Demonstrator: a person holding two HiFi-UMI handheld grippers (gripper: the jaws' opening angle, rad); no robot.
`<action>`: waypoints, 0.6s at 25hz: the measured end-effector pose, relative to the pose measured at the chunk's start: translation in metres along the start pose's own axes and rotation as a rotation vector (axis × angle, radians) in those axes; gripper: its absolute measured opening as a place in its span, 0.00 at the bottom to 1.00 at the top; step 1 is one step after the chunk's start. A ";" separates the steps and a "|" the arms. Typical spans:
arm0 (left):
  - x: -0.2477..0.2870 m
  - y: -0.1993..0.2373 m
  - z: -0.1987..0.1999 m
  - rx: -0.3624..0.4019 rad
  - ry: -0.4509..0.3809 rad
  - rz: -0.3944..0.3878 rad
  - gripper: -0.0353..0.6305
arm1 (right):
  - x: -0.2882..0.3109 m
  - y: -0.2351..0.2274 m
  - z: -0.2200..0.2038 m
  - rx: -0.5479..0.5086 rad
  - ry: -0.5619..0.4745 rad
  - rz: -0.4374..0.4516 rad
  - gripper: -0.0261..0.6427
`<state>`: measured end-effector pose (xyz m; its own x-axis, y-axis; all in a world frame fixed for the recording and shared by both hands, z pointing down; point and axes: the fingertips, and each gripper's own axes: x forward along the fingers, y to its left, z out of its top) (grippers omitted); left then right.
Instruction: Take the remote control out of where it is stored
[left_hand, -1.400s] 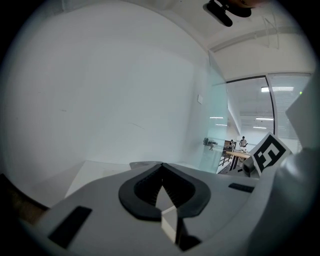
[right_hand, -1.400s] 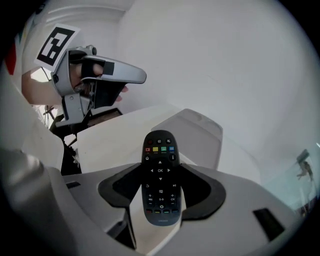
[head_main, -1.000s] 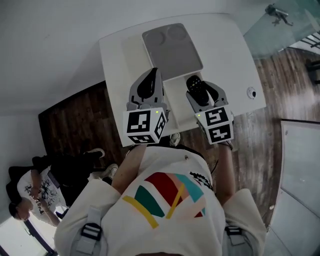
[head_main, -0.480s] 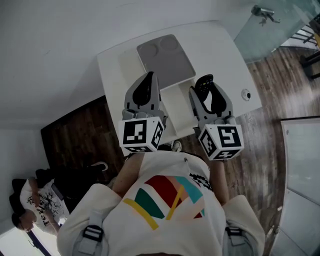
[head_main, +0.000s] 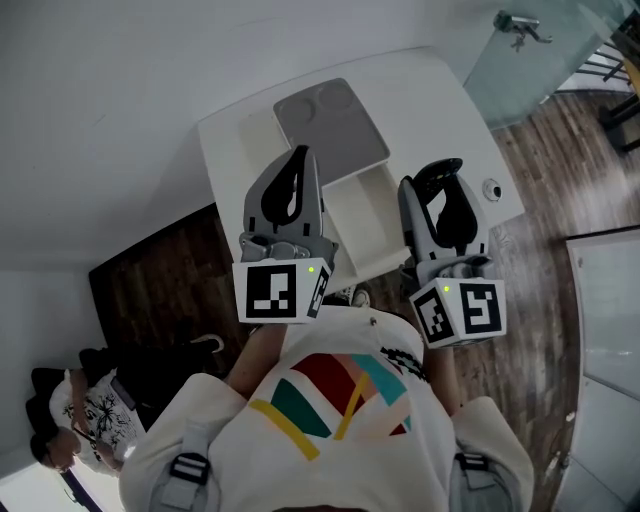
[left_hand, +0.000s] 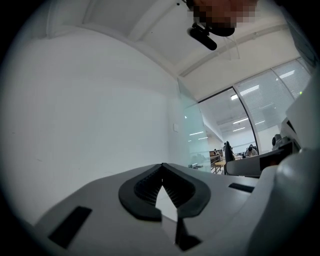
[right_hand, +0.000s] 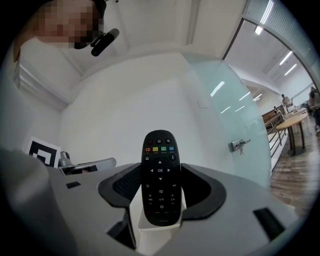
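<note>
Right gripper (head_main: 441, 188): jaws clamped on the black remote control (right_hand: 160, 177), held upright above the white table (head_main: 455, 115), outside the open drawer (head_main: 365, 215). Left gripper (head_main: 294, 168): jaw tips together, empty. A grey pad (head_main: 330, 125) lies on the tabletop. Room: dark wood floor (head_main: 150, 260), glass partition (head_main: 530, 60).

- I read the remote control (right_hand: 160, 185) as matt black plastic.
- The right gripper (right_hand: 161, 170) is smooth grey plastic, its pads (right_hand: 125, 184) ribbed black.
- The table (head_main: 450, 110) looks smooth white, the floor (head_main: 150, 265) dark wood planks.
</note>
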<state>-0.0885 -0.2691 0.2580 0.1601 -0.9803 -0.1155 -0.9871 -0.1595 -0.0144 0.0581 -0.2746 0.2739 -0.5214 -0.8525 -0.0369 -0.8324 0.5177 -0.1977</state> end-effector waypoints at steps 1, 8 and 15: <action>-0.001 -0.001 0.002 0.004 -0.003 -0.002 0.06 | -0.003 0.002 0.001 -0.010 -0.002 0.000 0.41; -0.003 -0.005 0.008 0.051 -0.011 0.006 0.06 | -0.011 0.006 -0.002 -0.011 0.009 0.014 0.41; -0.004 -0.010 0.014 0.060 -0.023 0.001 0.06 | -0.005 0.014 -0.008 -0.108 0.047 0.037 0.41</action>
<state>-0.0789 -0.2623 0.2446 0.1600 -0.9773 -0.1388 -0.9858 -0.1509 -0.0735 0.0478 -0.2622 0.2795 -0.5585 -0.8295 0.0041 -0.8263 0.5559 -0.0899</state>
